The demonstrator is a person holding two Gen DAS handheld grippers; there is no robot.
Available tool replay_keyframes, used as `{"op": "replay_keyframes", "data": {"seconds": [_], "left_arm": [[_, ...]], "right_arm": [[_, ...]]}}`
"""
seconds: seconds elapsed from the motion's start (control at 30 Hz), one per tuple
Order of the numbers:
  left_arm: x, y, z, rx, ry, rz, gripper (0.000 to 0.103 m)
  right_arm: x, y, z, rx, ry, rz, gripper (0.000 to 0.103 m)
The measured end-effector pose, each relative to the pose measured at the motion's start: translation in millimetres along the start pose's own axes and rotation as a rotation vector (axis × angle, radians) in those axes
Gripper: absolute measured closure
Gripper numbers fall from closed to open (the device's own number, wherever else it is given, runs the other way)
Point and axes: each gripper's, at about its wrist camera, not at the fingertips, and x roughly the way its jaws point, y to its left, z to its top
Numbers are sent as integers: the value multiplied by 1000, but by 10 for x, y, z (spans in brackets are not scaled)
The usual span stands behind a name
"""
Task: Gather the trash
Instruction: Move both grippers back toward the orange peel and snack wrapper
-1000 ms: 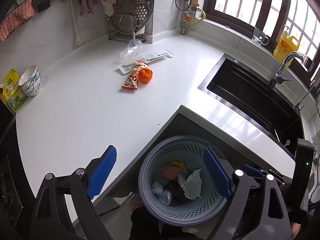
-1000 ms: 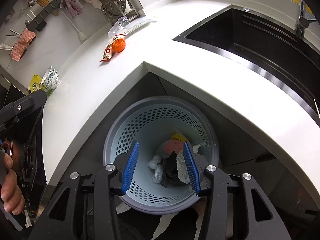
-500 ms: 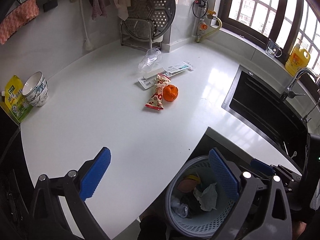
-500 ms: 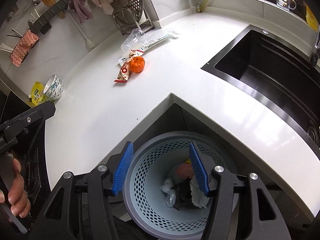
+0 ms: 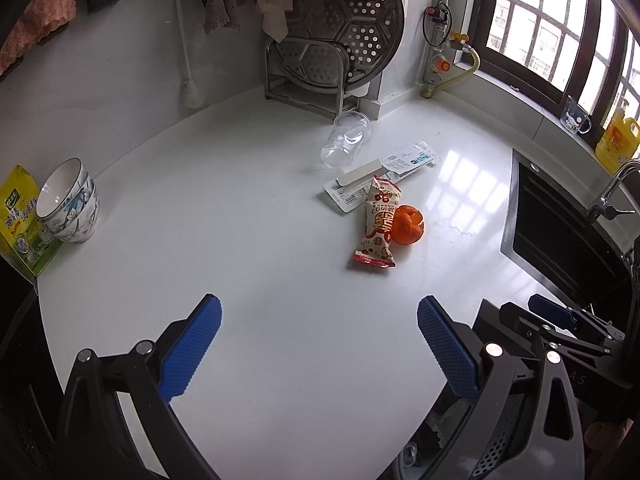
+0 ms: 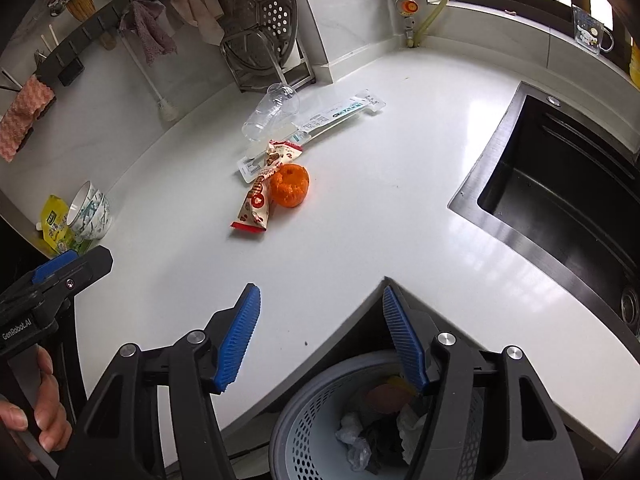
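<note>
Left wrist view: the left gripper (image 5: pixel 320 320) hangs over the white counter (image 5: pixel 248 320) with its blue jaws spread very wide and nothing between them. It points at a little heap of trash in the far middle of the counter, probably because that is what must be picked up next. In the heap, a snack wrapper (image 5: pixel 379 224) lies flat, and an orange peel (image 5: pixel 409 225) sits touching its right side. Just behind them is a long flat plastic packet (image 5: pixel 382 176), and a clear plastic cup (image 5: pixel 346 140) lies on its side at the far end. On the far left, stacked bowls (image 5: pixel 68 204) stand beside a yellow-green bag (image 5: pixel 22 224); they look like things to keep. The black sink (image 5: pixel 560 236) is on the right.

Right wrist view: the right gripper (image 6: pixel 320 334) has been spreading its jaws, and they are partly wide now with nothing held. It hangs above the near edge of the counter, where the trash basket (image 6: pixel 316 412) stands low on the floor in the corner notch. The basket sits there so trash can be dropped straight down from the counter. Inside it there is already crumpled white paper, clear plastic, something dark and something pinkish. The wrapper, peel, packet and cup are far from the basket, still up on the counter. At the left, a hand (image 6: pixel 36 412) holds the other gripper's handle.
</note>
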Motion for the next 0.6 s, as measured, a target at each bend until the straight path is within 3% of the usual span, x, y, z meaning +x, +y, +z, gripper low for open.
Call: {"op": "replay_keyframes", "data": {"seconds": [0.33,0.6], "left_arm": [[536,213,272,25,27,-33,6],[858,359,424,-5,58,-56,6]], "right_arm": [[539,148,410,-12,1,-46,42],[887,187,650,-4,26,-17,42]]}}
